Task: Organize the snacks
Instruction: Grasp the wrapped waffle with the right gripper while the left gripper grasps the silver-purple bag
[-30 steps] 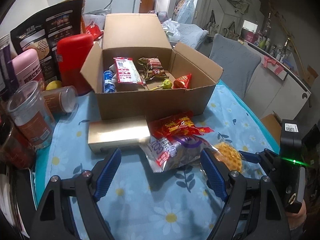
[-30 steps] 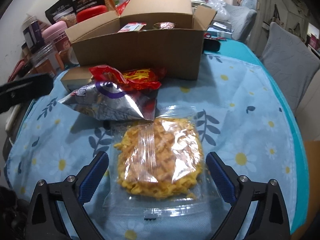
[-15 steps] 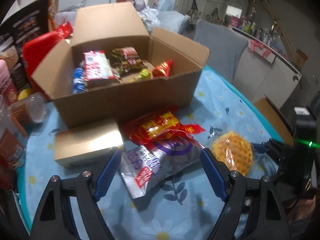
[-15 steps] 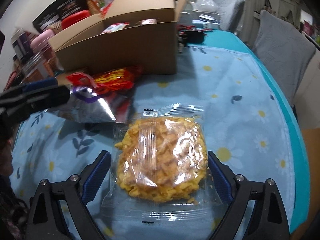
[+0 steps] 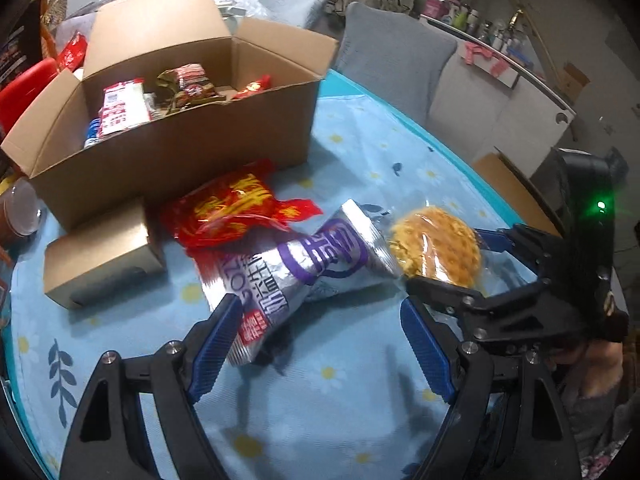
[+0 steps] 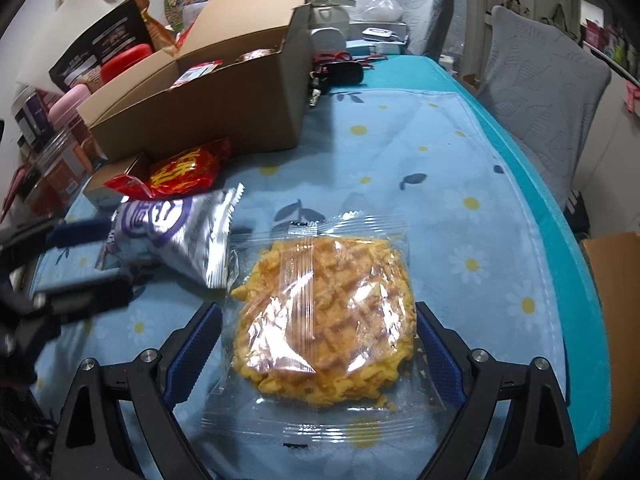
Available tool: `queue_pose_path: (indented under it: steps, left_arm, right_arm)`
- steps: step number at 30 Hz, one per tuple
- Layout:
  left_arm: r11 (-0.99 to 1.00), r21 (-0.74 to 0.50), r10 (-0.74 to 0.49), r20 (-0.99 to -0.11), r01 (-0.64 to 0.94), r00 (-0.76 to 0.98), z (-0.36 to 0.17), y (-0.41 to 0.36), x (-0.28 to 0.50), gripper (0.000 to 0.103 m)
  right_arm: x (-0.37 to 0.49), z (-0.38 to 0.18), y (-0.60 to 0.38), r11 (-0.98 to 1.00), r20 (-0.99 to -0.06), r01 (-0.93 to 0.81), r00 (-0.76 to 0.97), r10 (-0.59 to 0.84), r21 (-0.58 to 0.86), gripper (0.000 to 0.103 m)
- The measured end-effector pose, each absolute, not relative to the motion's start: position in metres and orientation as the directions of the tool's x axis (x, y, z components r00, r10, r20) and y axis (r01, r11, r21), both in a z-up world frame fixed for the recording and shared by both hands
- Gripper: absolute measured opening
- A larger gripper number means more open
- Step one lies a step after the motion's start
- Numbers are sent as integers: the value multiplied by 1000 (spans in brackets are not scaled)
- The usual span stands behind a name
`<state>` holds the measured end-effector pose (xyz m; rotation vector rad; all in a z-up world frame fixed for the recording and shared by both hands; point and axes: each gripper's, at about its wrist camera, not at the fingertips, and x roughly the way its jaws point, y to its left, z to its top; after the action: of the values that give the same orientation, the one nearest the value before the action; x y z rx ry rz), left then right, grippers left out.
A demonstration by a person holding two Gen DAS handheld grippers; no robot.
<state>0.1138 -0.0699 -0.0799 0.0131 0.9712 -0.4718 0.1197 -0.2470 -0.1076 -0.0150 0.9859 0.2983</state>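
The clear-wrapped yellow cake (image 6: 324, 320) lies flat on the bench (image 6: 460, 168), near its front edge, and sits between the two blue pads of the right claw (image 6: 318, 344); the jaws have just been closing a little, yet they stand wide and neither pad appears to press the wrapper, so it is not yet gripped. Just beside it, with one crimped corner touching or overlapping the cake's wrapper, lies the silver and purple packet (image 5: 296, 268), whose near end is beside the left pad of the left claw (image 5: 320, 344); that claw is also wide, with nothing held. Partly under or against the silver packet is the red packet (image 5: 236, 208), and next to that a small gold box (image 5: 104, 256), both close in front of the cardboard box (image 5: 192, 148). The cardboard box stands open farther back on the bench and already holds several snacks: a red and white pack, a dark wrapped one, a small red sweet and something blue. Judging from this, the sorting is partly done: some snacks are stowed, while four items remain loose on the bench, and each claw seems lined up for its next pick-up, the grip itself not yet made.
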Motion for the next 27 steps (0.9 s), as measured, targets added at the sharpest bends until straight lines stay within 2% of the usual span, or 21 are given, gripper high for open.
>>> queue_pose_path:
  steps: [6,11,17,23,27]
  left_arm:
    - [897,-139,-369,-756,419,540,-63,-73,115,82]
    - [862,-115,-397,-760,494,515,-63,-87,130,82]
    - [833,-134,-400,-815,537,418,-80,-96,145,82]
    - [840,-188,-396,-853,509,339,-93,-89,142,82]
    - [858,-124,-347,-856,499,383,-99,-91,134,82]
  right_arm:
    - [116,-107,-252,958,-820,-259,517,245,123,95]
    - [114,-108,-257,957,-812,-254,523,259,142,95]
    - [113,-109,-262,957,-807,-246,527,268,157,95]
    - [114,-109,-264,954,-802,-245,527,281,173,95]
    - [113,-110,-262,956,-802,-252,534,267,150,95]
